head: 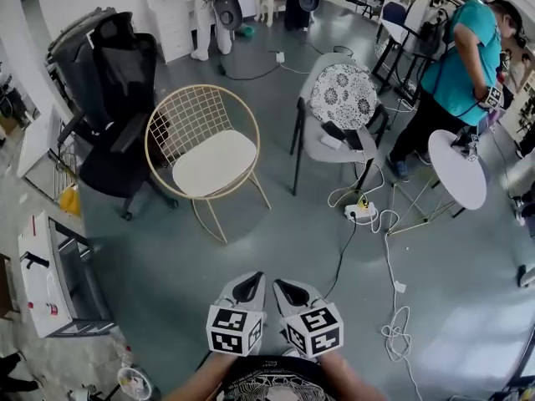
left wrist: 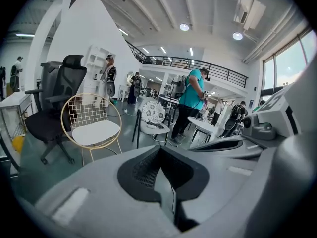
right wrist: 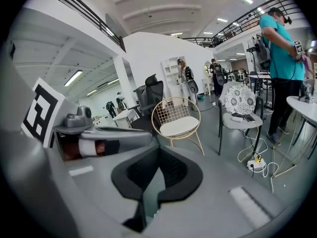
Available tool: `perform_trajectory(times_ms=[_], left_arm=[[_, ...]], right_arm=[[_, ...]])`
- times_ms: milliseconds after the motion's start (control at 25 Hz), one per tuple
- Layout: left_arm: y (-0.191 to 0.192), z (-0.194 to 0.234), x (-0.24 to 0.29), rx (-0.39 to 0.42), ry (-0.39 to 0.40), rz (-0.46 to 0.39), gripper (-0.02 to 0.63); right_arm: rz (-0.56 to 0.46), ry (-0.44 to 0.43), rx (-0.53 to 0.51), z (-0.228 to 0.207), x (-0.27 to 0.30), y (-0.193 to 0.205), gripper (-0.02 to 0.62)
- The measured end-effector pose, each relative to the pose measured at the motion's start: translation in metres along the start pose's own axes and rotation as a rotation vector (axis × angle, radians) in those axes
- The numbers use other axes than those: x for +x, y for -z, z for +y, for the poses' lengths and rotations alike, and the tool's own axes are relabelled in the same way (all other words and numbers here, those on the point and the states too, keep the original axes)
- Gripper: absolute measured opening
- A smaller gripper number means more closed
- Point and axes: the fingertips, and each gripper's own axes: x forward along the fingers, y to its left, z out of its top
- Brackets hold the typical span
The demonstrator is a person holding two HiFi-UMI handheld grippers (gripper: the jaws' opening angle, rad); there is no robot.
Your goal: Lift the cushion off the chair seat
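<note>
Both the left gripper (head: 251, 283) and right gripper (head: 289, 287) are closed on nothing, well apart from the cushion (head: 214, 162).

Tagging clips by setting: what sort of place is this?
Likely an open lab or workshop hall: a wire chair and black office chair on bare floor, a power strip with loose cables, a mezzanine railing.

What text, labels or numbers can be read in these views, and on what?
No words or numbers are readable in any view.
Cubes on the left gripper and right gripper: black-and-white square marker patterns only, no letters.
White cabinet at the head view's left edge: small red marks, too small to read.
</note>
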Motion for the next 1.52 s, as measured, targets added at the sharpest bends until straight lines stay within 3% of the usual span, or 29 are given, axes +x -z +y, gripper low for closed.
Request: perform_trajectory(times_ms=[400, 880, 1120, 1520], left_arm=[[-0.035, 0.068, 0.025, -0.013, 0.073, 0.020, -0.011], [-0.052, 0.091, 0.048, 0.003, 0.117, 0.036, -0.011], [-0.064, 0.106, 0.074, 0.013, 0.077, 0.047, -0.010], [-0.101, 0.134, 0.127, -0.048, -0.078, 0.028, -0.009]], right_arm=[[0.013, 0.070, 0.008, 0.007, 0.063, -0.044, 0.000], [-0.015, 0.117, 0.037, -0.011, 0.089, -0.070, 0.000], [-0.017, 0.078, 0.051, -0.036, 0.114, -0.083, 0.000], [0.013, -0.087, -0.002, -0.081, 0.162, -0.128, 0.000]])
